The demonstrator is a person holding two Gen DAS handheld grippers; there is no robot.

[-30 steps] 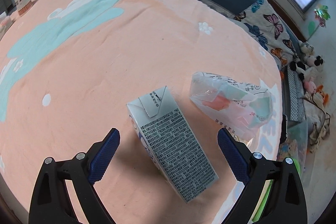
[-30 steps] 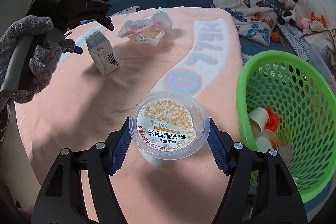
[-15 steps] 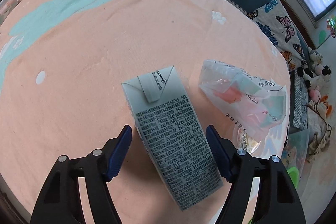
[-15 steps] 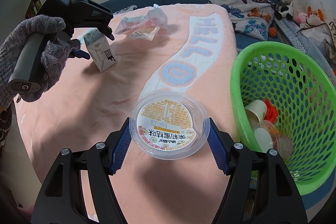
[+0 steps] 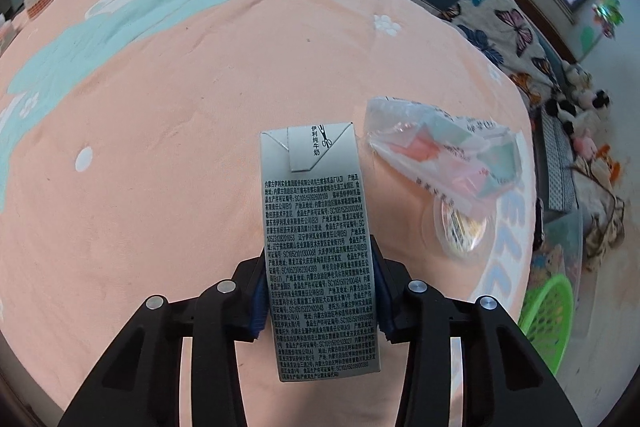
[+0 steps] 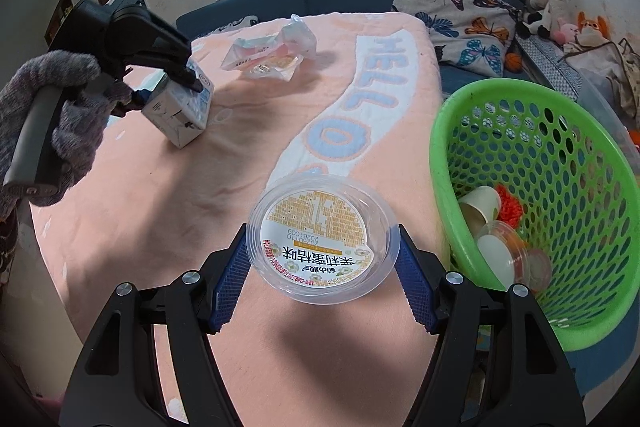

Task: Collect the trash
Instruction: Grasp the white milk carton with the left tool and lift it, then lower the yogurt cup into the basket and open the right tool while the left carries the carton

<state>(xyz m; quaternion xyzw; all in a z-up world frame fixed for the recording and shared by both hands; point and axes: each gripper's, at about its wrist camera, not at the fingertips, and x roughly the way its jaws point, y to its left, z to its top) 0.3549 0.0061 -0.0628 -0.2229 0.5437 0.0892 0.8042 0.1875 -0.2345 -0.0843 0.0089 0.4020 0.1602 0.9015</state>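
A grey-white milk carton [image 5: 320, 247] stands between the blue pads of my left gripper [image 5: 320, 291], whose jaws are closing and touch both of its sides. In the right wrist view the left gripper [image 6: 188, 75], held by a grey-gloved hand [image 6: 60, 123], grips the carton [image 6: 184, 111] tilted over the peach blanket. My right gripper [image 6: 322, 271] is shut on a clear plastic cup with a printed lid [image 6: 320, 235], held above the blanket beside the green basket [image 6: 444, 163].
A crumpled clear plastic bag [image 5: 444, 151] and a small clear cup [image 5: 460, 227] lie on the blanket right of the carton. The basket holds paper cups and other trash. A blue sofa with butterfly cushions [image 6: 460, 11] lies beyond the blanket.
The left jaws have come together from wide apart onto the carton's sides, and the carton now stands tilted in their grip. The right gripper still holds the cup in place.
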